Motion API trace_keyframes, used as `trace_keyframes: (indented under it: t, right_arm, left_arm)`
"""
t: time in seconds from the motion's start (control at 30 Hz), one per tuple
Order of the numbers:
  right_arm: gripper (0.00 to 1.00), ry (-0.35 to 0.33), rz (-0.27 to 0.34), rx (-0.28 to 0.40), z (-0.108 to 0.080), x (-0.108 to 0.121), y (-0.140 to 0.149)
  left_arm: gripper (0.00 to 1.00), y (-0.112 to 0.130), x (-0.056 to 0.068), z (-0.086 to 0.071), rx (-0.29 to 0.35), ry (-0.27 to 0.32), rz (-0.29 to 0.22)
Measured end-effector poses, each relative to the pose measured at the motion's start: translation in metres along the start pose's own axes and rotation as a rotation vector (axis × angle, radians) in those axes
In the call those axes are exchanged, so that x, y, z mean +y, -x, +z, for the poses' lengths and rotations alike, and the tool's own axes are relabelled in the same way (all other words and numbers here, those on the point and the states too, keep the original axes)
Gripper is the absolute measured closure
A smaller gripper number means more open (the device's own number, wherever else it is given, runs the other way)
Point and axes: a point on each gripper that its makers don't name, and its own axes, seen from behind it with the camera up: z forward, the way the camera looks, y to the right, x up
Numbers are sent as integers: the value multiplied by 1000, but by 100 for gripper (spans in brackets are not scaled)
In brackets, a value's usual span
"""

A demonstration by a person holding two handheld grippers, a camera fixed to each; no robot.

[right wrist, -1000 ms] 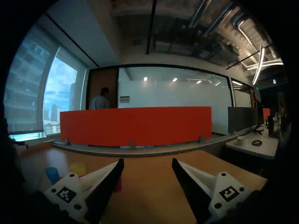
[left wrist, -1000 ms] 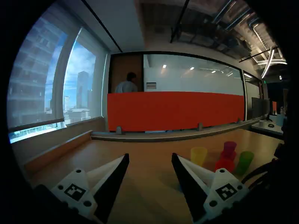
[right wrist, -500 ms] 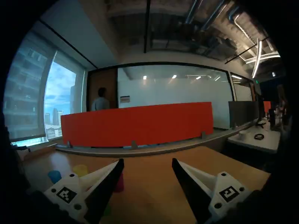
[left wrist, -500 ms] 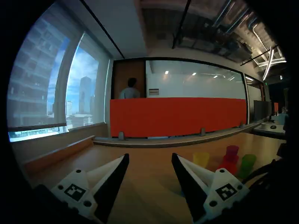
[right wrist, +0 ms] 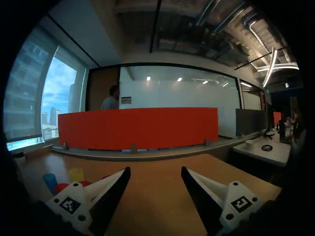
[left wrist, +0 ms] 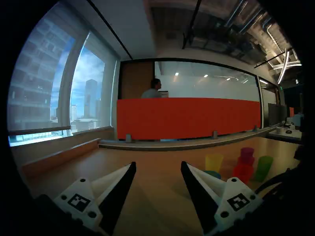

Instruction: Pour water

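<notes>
windows: huge panes (left wrist: 47, 94) on the left, city towers and blue sky outside
divider: orange panel (left wrist: 189, 118) along the wooden table's (left wrist: 157, 161) far edge
ceiling: bare pipes (right wrist: 212, 15), strip lights (right wrist: 271, 67)

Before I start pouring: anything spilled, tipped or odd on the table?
Nothing stands out. The yellow cup, green cup and purple cup stand upright, and the wooden table shows no spill. The left gripper and right gripper are open and empty.

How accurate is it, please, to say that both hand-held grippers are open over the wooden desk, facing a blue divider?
Nearly: the divider is orange-red, not blue, as the left gripper view shows. The left hand-held gripper and right hand-held gripper are indeed open over the wooden desk.
</notes>
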Motion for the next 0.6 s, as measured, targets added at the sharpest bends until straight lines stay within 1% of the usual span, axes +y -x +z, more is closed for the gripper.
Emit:
trace_keyframes:
  t: [0.27, 0.47, 0.6]
  right_arm:
    - [0, 13, -20, -8, -1, 2, 1]
    - [0, 21, -15, -11, -4, 5, 4]
    - [0, 31, -14, -15, -5, 9, 5]
  left_arm:
    - [16, 8, 3, 0, 6, 2, -3]
    - [16, 15, 2, 2, 1, 2, -15]
    - [16, 19, 2, 3, -4, 5, -13]
